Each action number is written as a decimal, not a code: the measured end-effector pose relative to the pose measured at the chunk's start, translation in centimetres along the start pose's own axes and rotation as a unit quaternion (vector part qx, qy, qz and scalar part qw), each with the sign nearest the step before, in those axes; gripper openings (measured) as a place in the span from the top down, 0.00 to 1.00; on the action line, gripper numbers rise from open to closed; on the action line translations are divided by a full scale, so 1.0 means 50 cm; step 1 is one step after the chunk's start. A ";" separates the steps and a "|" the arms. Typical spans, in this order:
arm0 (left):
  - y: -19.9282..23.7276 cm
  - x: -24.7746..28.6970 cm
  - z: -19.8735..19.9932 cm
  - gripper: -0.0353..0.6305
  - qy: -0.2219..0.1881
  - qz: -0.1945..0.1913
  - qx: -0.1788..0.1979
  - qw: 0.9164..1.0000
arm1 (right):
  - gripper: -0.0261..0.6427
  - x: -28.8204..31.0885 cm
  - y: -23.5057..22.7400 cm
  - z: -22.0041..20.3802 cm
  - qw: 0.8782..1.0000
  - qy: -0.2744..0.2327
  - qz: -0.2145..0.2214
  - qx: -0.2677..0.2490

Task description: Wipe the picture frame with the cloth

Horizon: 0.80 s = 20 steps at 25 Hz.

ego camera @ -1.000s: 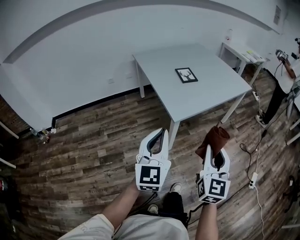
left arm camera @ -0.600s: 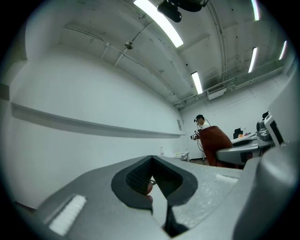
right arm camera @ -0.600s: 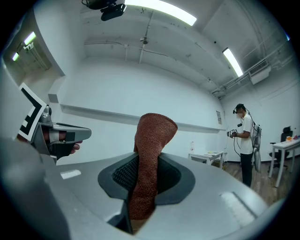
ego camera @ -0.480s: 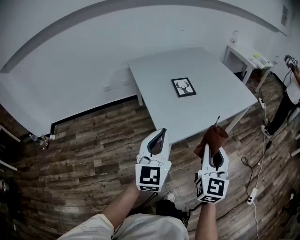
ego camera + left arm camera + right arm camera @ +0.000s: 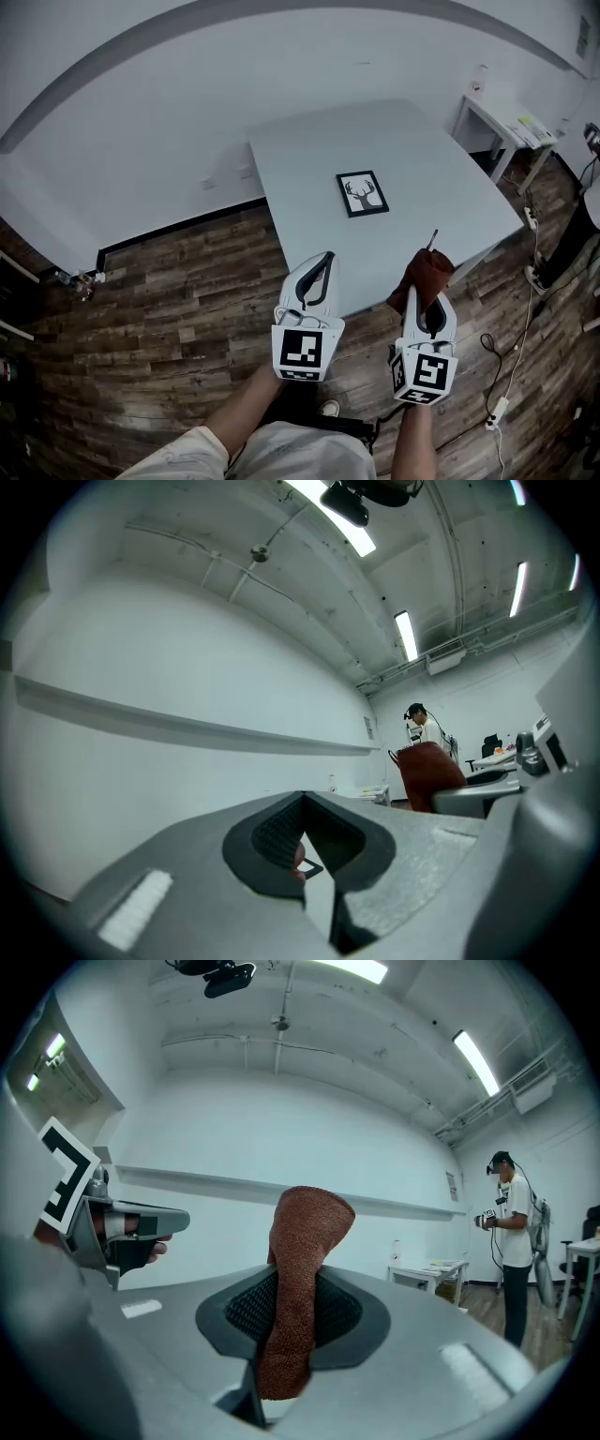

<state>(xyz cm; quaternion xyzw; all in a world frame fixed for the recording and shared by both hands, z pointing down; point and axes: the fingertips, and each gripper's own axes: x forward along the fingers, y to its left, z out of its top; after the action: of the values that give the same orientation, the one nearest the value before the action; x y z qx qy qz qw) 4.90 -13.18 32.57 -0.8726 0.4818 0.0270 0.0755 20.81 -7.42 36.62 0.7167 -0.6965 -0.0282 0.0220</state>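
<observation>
The picture frame, black-edged with a deer-antler print, lies flat near the middle of the light grey table. Both grippers hang over the table's near edge, short of the frame. My left gripper is shut, its tips touching and nothing held; in its own view the jaws of the left gripper meet at the top. My right gripper is shut on a brown cloth, which sticks up between the jaws. In the right gripper view the cloth rises from the right gripper.
A small white side table with papers stands at the back right. A person stands near it; their legs show at the right edge. Cables and a power strip lie on the wooden floor.
The table and frame have come closer and slid left in the head view. Both grippers now reach over the table's near edge. The right gripper still holds the cloth.
</observation>
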 end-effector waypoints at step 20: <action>0.181 0.386 -0.090 0.95 0.011 0.004 -0.014 1.000 | 0.80 0.448 -0.023 -0.030 1.000 0.026 0.009 -0.001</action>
<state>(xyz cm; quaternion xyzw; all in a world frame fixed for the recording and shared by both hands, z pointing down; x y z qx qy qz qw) 7.43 -34.78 33.75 -0.8717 0.4860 0.0245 0.0584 22.67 -29.81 37.82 0.7109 -0.7020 -0.0105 0.0409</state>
